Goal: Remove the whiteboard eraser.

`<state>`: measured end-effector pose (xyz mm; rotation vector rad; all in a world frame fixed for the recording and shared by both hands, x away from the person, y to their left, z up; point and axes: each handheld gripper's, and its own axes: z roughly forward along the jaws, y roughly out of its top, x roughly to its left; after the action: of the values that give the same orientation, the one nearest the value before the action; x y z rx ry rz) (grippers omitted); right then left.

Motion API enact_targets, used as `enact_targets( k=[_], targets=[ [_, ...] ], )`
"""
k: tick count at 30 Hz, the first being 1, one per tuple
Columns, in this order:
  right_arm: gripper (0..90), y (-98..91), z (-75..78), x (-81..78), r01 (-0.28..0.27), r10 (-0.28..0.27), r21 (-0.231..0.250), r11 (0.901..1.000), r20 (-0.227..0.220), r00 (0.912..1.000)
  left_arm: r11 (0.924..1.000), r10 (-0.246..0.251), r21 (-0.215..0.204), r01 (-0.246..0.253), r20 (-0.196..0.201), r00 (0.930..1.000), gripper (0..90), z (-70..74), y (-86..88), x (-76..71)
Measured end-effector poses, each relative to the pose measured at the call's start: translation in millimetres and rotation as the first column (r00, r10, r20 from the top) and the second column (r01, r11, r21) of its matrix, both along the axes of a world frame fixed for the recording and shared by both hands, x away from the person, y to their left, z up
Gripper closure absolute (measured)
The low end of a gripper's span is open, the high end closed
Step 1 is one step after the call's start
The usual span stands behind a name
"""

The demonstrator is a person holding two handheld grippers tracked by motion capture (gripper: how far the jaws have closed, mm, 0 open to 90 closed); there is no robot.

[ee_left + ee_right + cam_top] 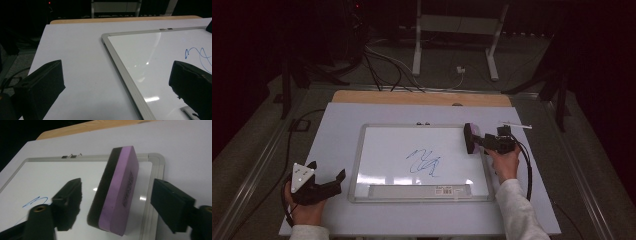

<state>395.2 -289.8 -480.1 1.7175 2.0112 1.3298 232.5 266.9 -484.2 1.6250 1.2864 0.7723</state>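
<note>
- The whiteboard [422, 160] had a glossy, smooth white face that threw back the lamps, inside a frame that looked like brushed, matt silvery metal.
- The eraser [117, 192] had a smooth purple back that looked like plastic with printed lettering, and a black, fuzzy felt-like pad on one side.
- The fingers [172, 205] of the right gripper [117, 202] looked like matt black plastic, slightly rough at the edges.
- The surface [75, 50] wore a smooth, matt pale sheet; bare wood showed at its far edge.
</note>
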Motion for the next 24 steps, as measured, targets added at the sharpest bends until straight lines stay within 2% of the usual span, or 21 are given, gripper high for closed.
enact_targets(
  k=[3, 6, 8, 10, 17, 21, 24],
  targets=[
    [38.5, 1.6, -3.2, 3.0, 0.035, -0.035, 0.002, 0.9994, -0.032, 0.9989, 1.0, 0.0, 0.0, 0.0, 0.001, 1.0, 0.8, 0.2, 0.3, -0.1],
    [44.1, 1.8, -7.2, 5.4, 0.043, -0.043, 0.002, 0.9991, -0.066, 0.9969, 1.0, 0.0, 0.0, 0.0, 0.001, 1.0, 0.8, 0.0, 0.2, 0.0],
    [48.5, 0.4, -9.5, 6.5, 0.038, -0.035, 0.04, 0.9985, -0.085, 0.9958, 1.0, -0.001, 0.0, 0.001, 0.001, 1.0, 0.8, 0.1, 0.1, 0.0],
    [52.2, -0.6, -10.1, 7.4, 0.03, -0.024, 0.056, 0.998, -0.094, 0.9953, 1.0, -0.001, 0.002, 0.001, 0.001, 1.0, 0.8, 0.2, -0.2, -0.1],
    [41.6, 2.2, -11.8, 8.1, 0.057, -0.053, 0.04, 0.9975, -0.111, 0.9924, 1.0, -0.004, 0.003, 0.004, 0.001, 1.0, 0.8, 0.1, -1.6, 0.2],
    [36.8, 7.5, -12.9, 9.3, 0.037, -0.032, 0.036, 0.9987, -0.122, 0.992, 1.0, -0.004, 0.004, 0.004, 0.001, 1.0, 0.8, -0.1, -1.8, 0.4],
    [36.5, 15.5, -14.0, 9.8, 0.028, -0.025, 0.027, 0.9992, -0.122, 0.9922, 1.0, -0.004, 0.006, 0.004, 0.0, 1.0, 0.8, 0.2, -1.8, 0.2]
  ],
)
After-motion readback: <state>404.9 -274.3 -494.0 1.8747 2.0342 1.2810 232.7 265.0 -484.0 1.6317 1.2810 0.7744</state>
